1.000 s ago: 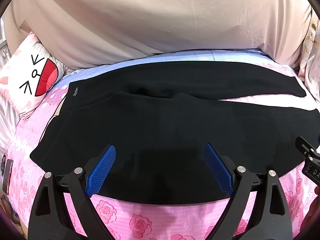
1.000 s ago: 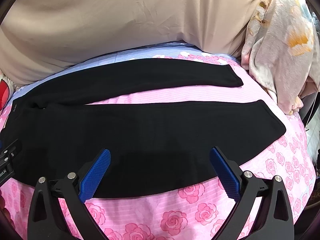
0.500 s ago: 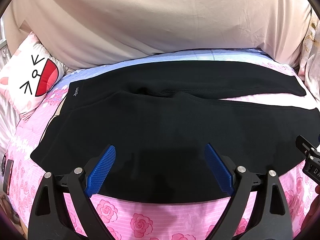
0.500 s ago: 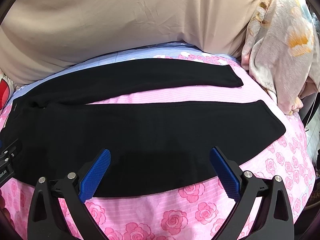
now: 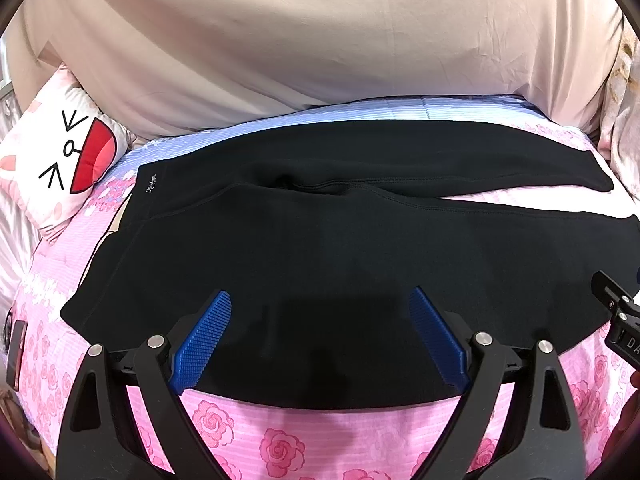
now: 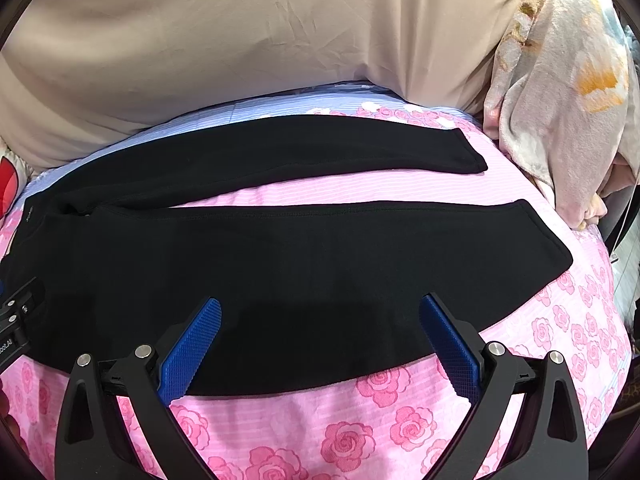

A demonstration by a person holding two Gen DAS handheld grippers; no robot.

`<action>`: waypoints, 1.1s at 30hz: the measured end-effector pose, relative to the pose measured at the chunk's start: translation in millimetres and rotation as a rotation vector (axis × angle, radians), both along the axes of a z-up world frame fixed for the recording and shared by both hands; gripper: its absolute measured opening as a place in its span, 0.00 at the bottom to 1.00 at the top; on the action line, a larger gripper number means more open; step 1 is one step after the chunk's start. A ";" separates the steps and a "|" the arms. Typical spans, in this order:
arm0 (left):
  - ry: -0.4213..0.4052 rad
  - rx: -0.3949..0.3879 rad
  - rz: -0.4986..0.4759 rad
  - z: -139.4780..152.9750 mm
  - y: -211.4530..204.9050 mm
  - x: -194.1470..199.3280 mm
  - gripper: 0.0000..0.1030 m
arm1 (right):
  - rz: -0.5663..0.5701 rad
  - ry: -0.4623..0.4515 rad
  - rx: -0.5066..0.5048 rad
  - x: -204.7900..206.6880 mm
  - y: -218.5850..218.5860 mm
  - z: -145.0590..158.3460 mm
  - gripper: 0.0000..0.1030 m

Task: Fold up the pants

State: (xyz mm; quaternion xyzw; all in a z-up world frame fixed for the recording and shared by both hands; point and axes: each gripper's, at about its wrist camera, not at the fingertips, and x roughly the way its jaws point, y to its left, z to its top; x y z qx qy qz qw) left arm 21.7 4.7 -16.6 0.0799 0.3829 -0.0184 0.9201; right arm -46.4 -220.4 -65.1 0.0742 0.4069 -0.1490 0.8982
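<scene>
Black pants (image 5: 320,248) lie spread flat on a pink rose-print bedsheet (image 5: 280,444), waistband to the left, both legs running right. In the right wrist view the pants (image 6: 280,264) show a far leg and a near leg with pink sheet between them. My left gripper (image 5: 320,304) hovers open over the near edge by the hip area, blue pads wide apart and holding nothing. My right gripper (image 6: 320,308) hovers open above the near leg's lower edge, also holding nothing. Part of the right gripper's body (image 5: 620,320) shows at the right of the left wrist view.
A beige cloth (image 5: 320,48) covers the back behind the bed. A white cartoon-face pillow (image 5: 60,152) sits at the left. A floral blanket (image 6: 560,92) is heaped at the right. A dark phone-like object (image 5: 14,354) lies at the left bed edge.
</scene>
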 end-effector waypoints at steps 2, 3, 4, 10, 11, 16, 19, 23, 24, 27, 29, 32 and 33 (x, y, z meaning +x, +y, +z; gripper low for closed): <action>0.002 0.003 0.000 -0.6 -1.1 0.8 0.86 | -0.002 0.001 0.000 1.0 -0.1 -0.2 0.94; 0.003 0.003 -0.002 -0.7 -1.3 1.2 0.86 | -0.002 0.002 0.000 1.1 -0.1 -0.1 0.94; 0.005 0.005 -0.003 -1.2 -1.7 1.6 0.86 | -0.003 0.002 0.000 1.3 -0.1 -0.2 0.94; 0.013 0.008 -0.007 -3.1 -3.1 5.5 0.86 | -0.003 0.011 0.004 6.7 -0.6 -2.6 0.94; 0.014 0.008 -0.008 -3.4 -3.4 6.2 0.86 | -0.003 0.012 0.005 7.5 -0.8 -3.2 0.94; 0.023 0.000 -0.007 -4.4 -1.4 15.1 0.90 | -0.012 0.015 0.013 15.1 -7.0 -4.8 0.94; 0.026 0.001 0.000 -5.7 0.0 23.6 0.90 | -0.028 0.017 0.013 20.5 -15.1 -5.4 0.94; 0.036 0.007 -0.006 -9.6 -3.0 32.4 0.90 | -0.041 0.023 0.012 25.6 -22.4 -5.8 0.94; 0.037 0.003 -0.007 -9.6 -2.0 36.1 0.90 | -0.042 0.022 0.007 27.4 -24.9 -4.9 0.94; 0.049 -0.039 -0.009 -3.1 14.1 55.4 0.92 | -0.038 0.004 0.015 37.7 -46.4 1.2 0.94; 0.056 -0.098 0.006 5.3 38.1 77.6 0.95 | -0.040 -0.023 0.032 52.7 -77.1 9.5 0.94; 0.050 -0.167 0.114 16.1 102.1 137.7 0.95 | -0.074 -0.065 0.061 83.7 -145.0 11.2 0.94; 0.054 -0.175 0.141 16.2 118.7 154.3 0.95 | -0.074 -0.052 0.077 95.4 -162.6 9.0 0.94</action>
